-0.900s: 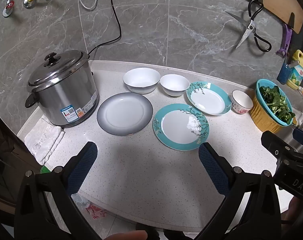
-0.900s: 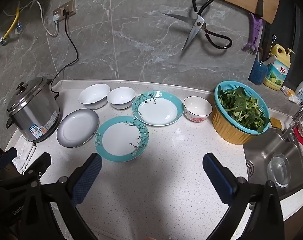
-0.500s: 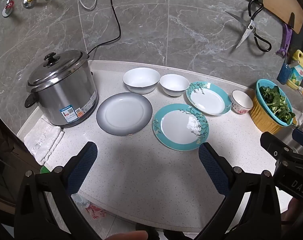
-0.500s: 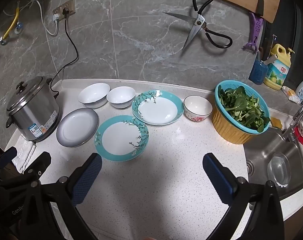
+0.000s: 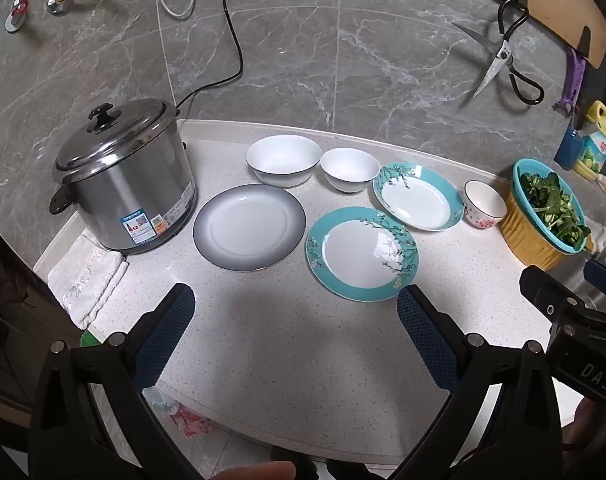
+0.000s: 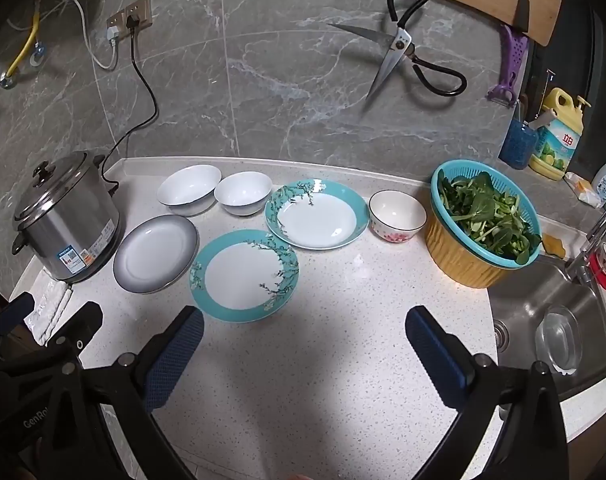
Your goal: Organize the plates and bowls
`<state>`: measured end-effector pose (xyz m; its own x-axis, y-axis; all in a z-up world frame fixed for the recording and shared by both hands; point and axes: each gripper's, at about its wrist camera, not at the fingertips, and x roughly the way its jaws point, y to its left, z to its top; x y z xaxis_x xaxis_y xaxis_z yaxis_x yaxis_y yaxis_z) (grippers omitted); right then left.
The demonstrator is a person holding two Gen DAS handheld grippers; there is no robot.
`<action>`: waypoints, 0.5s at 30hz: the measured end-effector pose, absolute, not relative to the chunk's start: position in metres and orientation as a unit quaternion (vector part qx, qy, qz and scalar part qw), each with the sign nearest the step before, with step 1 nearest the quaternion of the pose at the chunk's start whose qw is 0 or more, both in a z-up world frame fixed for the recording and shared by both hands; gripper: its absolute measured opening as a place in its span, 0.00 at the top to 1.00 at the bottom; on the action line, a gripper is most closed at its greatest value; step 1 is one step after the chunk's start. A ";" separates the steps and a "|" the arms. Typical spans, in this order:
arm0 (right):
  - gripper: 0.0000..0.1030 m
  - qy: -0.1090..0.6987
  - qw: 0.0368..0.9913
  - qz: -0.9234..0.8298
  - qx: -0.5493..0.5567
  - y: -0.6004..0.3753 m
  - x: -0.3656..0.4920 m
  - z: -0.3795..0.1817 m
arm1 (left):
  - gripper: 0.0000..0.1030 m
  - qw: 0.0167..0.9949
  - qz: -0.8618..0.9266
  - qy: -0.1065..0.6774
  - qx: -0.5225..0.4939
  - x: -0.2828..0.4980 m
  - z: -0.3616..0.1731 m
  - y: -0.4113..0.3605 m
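**Both grippers above the counter edge, dishes untouched**

While I hold both tools over the near edge of the speckled counter (image 6: 323,360), the left gripper (image 5: 295,312) has its jaws spread wide with nothing between them; the right gripper (image 6: 303,332) is likewise released and holding nothing. The dishes lie ahead of me: a grey-rimmed plate (image 5: 249,226) just beside the steel cooker (image 5: 123,184); a teal flat plate (image 5: 361,254) nearest my fingers; a teal deep plate (image 5: 419,196) behind it, their rims close or just overlapping, I cannot tell which; a large white bowl (image 5: 283,158) and a small white bowl (image 5: 349,169) side by side near the wall; a floral bowl (image 6: 397,216) between the deep plate and the colander of greens (image 6: 483,220).
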<state>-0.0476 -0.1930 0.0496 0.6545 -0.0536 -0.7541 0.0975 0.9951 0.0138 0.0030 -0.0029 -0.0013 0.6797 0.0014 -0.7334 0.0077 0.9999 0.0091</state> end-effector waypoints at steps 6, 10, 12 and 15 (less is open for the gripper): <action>0.00 0.414 0.909 -0.041 0.026 -0.193 -0.047 0.050 | 0.00 0.917 -0.001 0.400 0.004 0.000 -0.002 0.001; 0.00 0.414 0.909 -0.041 0.026 -0.193 -0.048 0.050 | 0.00 0.916 -0.002 0.400 0.004 0.001 -0.001 0.001; 0.00 0.414 0.909 -0.042 0.026 -0.192 -0.047 0.049 | 0.00 0.916 -0.002 0.400 0.004 0.001 -0.002 0.001; 0.00 0.414 0.909 -0.041 0.026 -0.193 -0.047 0.049 | 0.00 0.916 -0.002 0.400 0.004 0.001 -0.002 0.002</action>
<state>-0.0473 -0.1928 0.0494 0.6537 -0.0534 -0.7549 0.0965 0.9952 0.0132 0.0008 0.0016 -0.0016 0.6792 -0.0011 -0.7339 0.0070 1.0000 0.0049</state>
